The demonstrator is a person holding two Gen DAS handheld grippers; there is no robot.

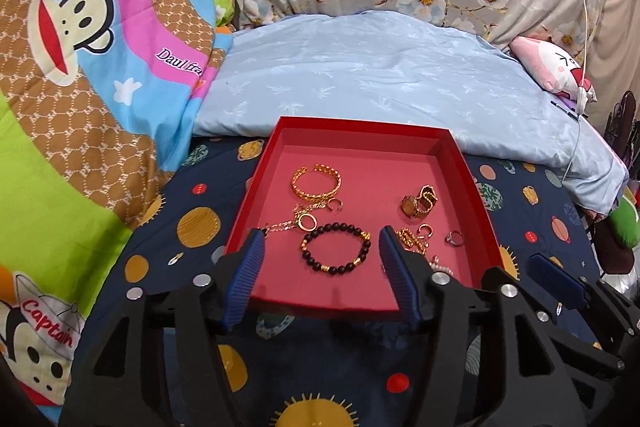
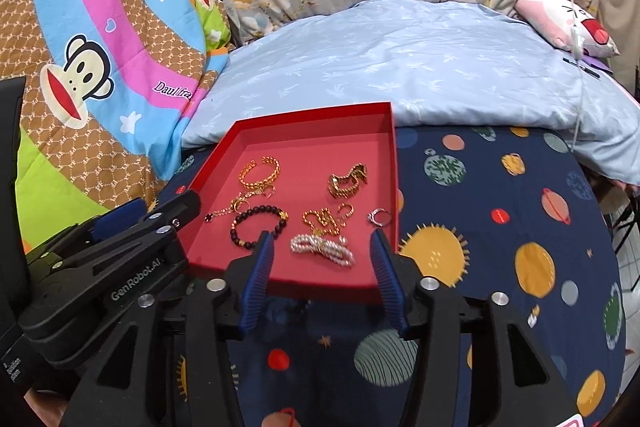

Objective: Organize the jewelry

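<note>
Bed: planet-print sheet point(image 2: 500, 227) serves as the work surface, soft enough that nothing rolls away.
Tray: red tray point(image 1: 476, 183) lies flat at the centre, its low walls corralling all the jewelry.
Left gripper point(image 1: 322, 247): jaws wide, empty, straddling the black bead bracelet point(image 1: 336, 247), likely the next pick.
Right gripper point(image 2: 322, 251): jaws wide, empty, framing the pearl bracelet point(image 2: 324, 250).
Other pieces: gold cuff point(image 1: 316, 183) at 11 o'clock of the tray, gold watch point(image 1: 420, 203) at 2, silver ring point(image 2: 379, 215) at 4.

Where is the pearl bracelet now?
In the right wrist view, the pearl bracelet lies near the front of the red tray, between the open right claw's fingers, right of the black bead bracelet.
</note>
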